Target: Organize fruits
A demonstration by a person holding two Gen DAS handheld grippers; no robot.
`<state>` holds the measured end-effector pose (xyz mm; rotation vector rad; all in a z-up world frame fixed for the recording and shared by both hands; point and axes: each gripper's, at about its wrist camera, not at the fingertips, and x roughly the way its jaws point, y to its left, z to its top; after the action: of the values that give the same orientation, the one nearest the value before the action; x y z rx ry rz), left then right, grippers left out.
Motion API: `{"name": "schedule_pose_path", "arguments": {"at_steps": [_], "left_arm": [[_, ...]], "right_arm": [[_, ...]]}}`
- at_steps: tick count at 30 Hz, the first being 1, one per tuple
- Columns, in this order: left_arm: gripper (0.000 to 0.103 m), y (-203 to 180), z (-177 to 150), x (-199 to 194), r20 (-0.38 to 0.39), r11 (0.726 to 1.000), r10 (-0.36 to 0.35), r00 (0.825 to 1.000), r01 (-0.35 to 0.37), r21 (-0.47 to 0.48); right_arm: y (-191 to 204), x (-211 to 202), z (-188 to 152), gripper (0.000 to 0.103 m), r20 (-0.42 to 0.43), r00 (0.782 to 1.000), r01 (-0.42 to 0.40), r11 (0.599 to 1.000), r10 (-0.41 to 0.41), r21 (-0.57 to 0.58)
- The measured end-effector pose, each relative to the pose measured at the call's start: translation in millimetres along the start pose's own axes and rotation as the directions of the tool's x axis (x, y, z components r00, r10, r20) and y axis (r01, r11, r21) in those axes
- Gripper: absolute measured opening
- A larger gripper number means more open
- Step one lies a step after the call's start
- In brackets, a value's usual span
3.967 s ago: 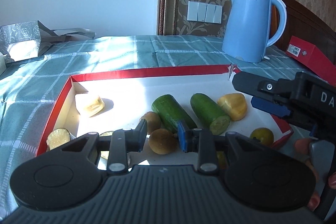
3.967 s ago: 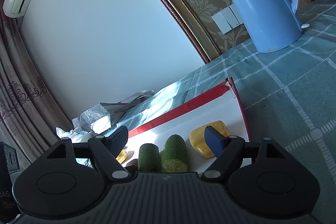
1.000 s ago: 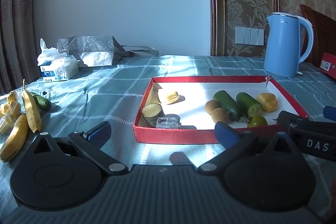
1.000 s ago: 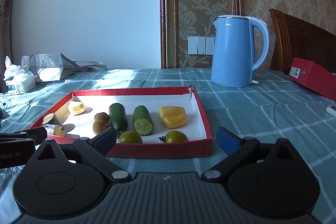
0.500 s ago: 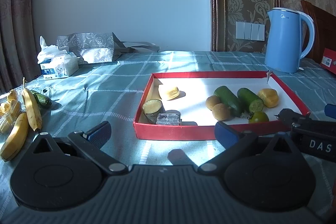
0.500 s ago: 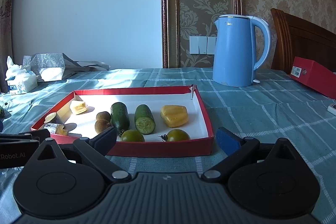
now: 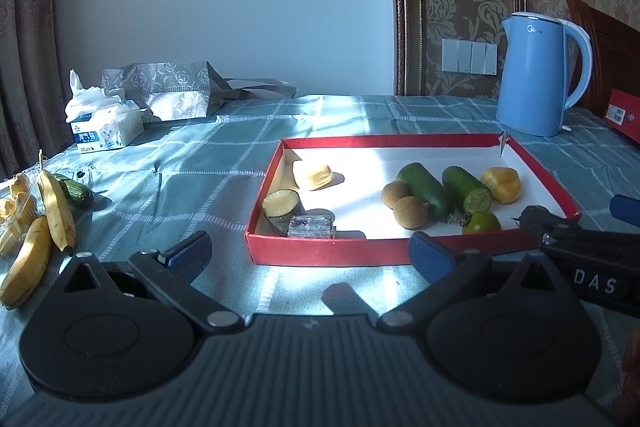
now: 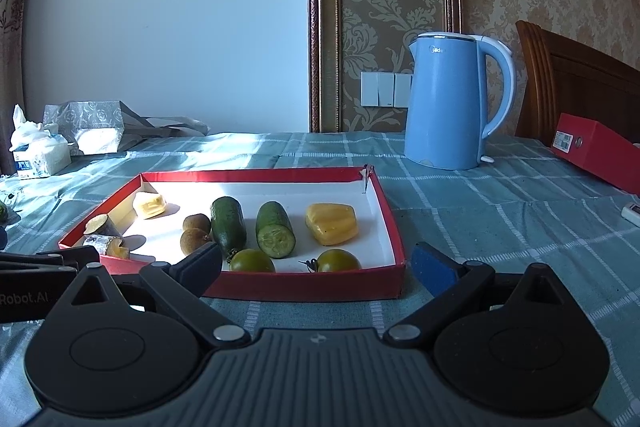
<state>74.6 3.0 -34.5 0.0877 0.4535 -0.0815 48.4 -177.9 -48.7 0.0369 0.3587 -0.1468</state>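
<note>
Both grippers spread wide and empty, short of the red tray point(image 8: 394, 223).
Left gripper point(image 7: 308, 255), right gripper point(image 8: 316, 263): nothing held. Fruit lies inside the tray; bananas point(image 7: 56, 205) at 9 o'clock outside it. Risk: a low approach could catch the tray wall and shove it.

- Tray point(image 8: 390, 223) sits mid-table on cloth point(image 8: 500, 227); kettle point(image 8: 448, 103) behind its far right corner, box point(image 8: 600, 151) further right.
- In tray, L to R: cut chunk point(image 8: 149, 205) at far left w/ two cut pieces point(image 8: 105, 235) nearer, two kiwis point(image 8: 195, 231), two cucumber halves point(image 8: 250, 227) side by side, pepper point(image 8: 331, 223).
- Two tomatoes point(image 8: 294, 259) along tray's near wall, in front of cucumbers & pepper.
- Bananas point(image 7: 44, 219) & whole cucumber point(image 7: 74, 190) on cloth well left of tray; tissue pack point(image 7: 105, 129) & bag point(image 7: 168, 95) behind them.
</note>
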Motion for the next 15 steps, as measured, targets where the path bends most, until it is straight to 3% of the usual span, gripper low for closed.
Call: {"name": "schedule_pose_path", "arguments": {"at_steps": [15], "left_arm": [[0.103, -1.8, 1.6, -2.2, 0.013, 1.000, -0.004, 1.000, 0.004, 0.002]], "right_arm": [[-3.3, -1.9, 2.2, 0.102, 0.008, 1.000, 0.005, 1.000, -0.005, 0.006]]}}
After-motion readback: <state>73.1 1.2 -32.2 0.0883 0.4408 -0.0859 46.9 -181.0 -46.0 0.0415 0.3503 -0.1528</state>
